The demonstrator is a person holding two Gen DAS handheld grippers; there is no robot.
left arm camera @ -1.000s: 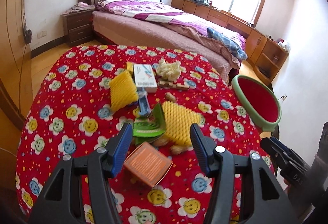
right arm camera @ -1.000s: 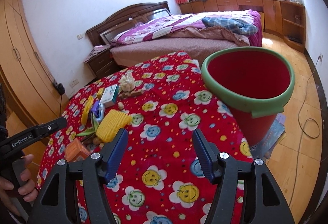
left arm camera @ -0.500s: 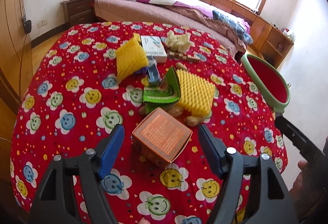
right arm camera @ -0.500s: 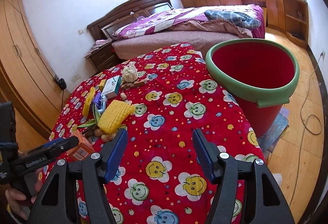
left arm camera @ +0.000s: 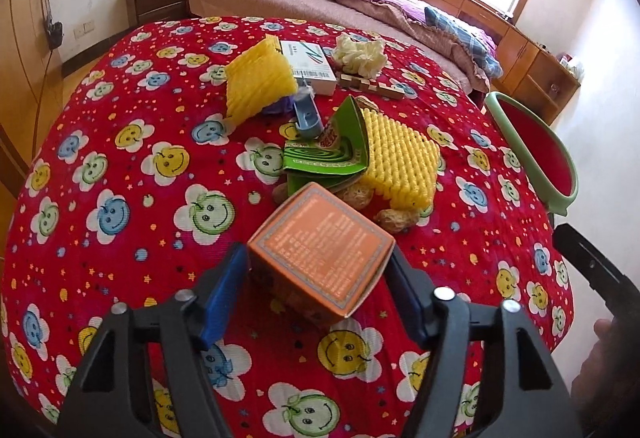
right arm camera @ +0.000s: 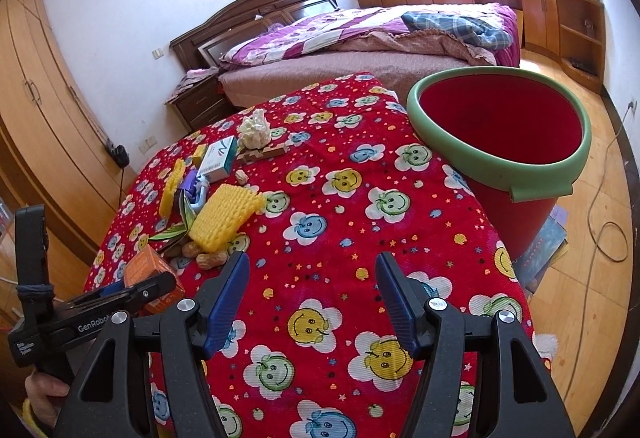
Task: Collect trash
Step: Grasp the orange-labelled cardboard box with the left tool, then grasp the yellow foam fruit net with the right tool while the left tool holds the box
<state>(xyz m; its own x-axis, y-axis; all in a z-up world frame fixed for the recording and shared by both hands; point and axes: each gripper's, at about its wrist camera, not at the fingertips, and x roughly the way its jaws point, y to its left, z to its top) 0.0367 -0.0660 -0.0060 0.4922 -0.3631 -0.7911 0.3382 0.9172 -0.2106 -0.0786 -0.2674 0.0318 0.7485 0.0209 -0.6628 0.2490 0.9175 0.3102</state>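
Observation:
An orange carton (left arm camera: 320, 252) stands on the red flowered tablecloth (left arm camera: 120, 165). My left gripper (left arm camera: 318, 294) has its blue fingers (left arm camera: 224, 290) on both sides of the carton, close against it; the same carton shows in the right wrist view (right arm camera: 150, 270). Behind it lie a green packet (left arm camera: 328, 153), two yellow foam nets (left arm camera: 400, 161), peanuts (left arm camera: 394, 220), a white box (left arm camera: 308, 65) and crumpled tissue (left arm camera: 360, 55). My right gripper (right arm camera: 312, 298) is open and empty above the cloth. The red bin with a green rim (right arm camera: 500, 145) stands at the table's right edge.
A bed (right arm camera: 360, 45) lies beyond the table, with a nightstand (right arm camera: 196, 105) and wardrobe (right arm camera: 40, 125) to the left. Low cabinets (right arm camera: 540, 5) line the window wall. A cable (right arm camera: 608, 230) lies on the wooden floor by the bin.
My left gripper moved forward and down until its fingers came around the orange carton and narrowed onto it. The right gripper drifted slightly and stayed open.

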